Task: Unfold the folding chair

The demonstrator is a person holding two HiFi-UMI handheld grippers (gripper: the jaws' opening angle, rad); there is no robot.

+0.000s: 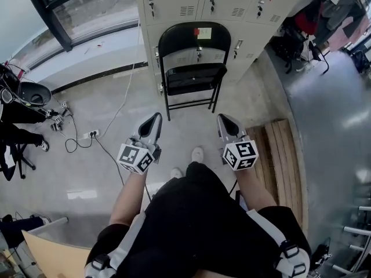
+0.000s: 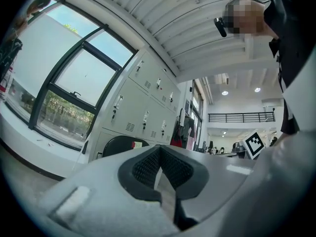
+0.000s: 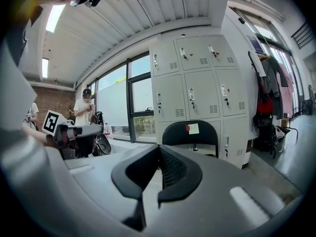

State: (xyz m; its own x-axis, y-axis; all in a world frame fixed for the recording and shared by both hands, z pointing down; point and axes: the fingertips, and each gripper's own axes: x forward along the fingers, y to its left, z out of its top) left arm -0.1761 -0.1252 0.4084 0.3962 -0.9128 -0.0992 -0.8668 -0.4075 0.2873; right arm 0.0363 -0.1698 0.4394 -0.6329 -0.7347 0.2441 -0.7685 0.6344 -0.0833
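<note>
floor (image 1: 116, 106): grey polished concrete, bare between the person and the chair.
window (image 1: 87, 4): large, dark-framed, runs along the left wall with a pale sill under it.
lockers (image 1: 232, 4): grey bank on the far wall, keys in the doors.
left gripper (image 1: 154, 119): fingers pressed fully together, nothing between them, touching nothing. Held in the air just short of the chair, pointing at it; same in the left gripper view (image 2: 159, 152).
right gripper (image 1: 225, 120): fingers likewise closed tight and empty. Level with the left gripper and apart from it, aimed at the chair (image 3: 159, 153).
folding chair (image 1: 191, 74): black, stands on the floor right against the lockers, straight ahead of both grippers. Curved backrest on top, seat panel below it; can't tell how far it's opened.
note (image 1: 203, 32): pale slip plus a red tag on the backrest.
slatted wooden board (image 1: 284, 155): flat on the floor just right of the right gripper.
cables (image 1: 78, 141): loose run with a power strip (image 1: 91, 134), left of the left gripper.
coats (image 3: 266, 98): hung right of the lockers.
</note>
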